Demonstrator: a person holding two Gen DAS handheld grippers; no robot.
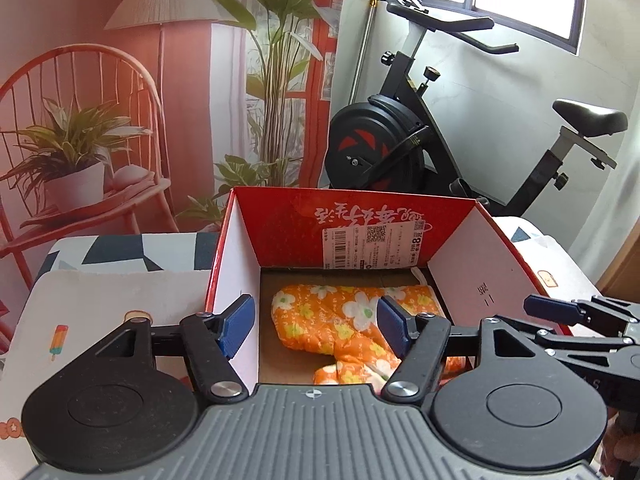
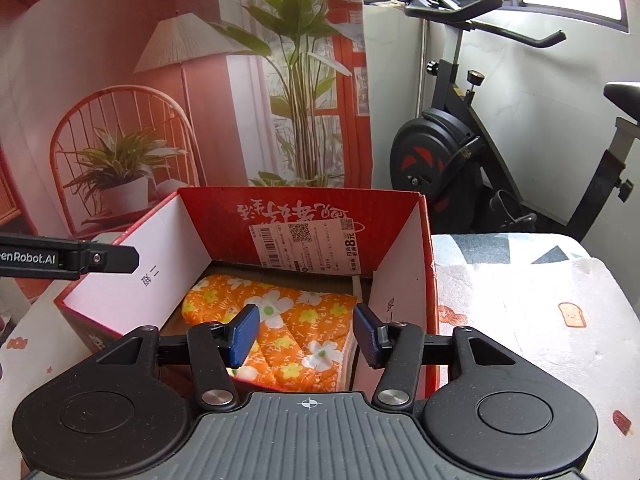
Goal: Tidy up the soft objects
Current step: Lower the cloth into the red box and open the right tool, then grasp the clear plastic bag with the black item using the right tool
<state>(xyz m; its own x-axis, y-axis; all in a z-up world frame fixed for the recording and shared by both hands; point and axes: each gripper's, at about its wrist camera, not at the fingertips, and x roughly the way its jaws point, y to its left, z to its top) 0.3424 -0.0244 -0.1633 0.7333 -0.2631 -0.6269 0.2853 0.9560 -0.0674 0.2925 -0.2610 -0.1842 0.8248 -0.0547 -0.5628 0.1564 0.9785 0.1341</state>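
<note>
Both grippers tilt down over the open top of a red cardboard box (image 1: 360, 220). The left gripper (image 1: 314, 326) has its blue pads spread with nothing between them, same for the right gripper (image 2: 306, 334), jaws apart and gripping nothing. The box's white side walls flank each pair of jaws, and an exercise bike (image 1: 420, 136) stands beyond the box. The orange flowered oven mitt (image 1: 340, 320) lies flat on the box floor, below and just past the jaws, not touched by either.
</note>
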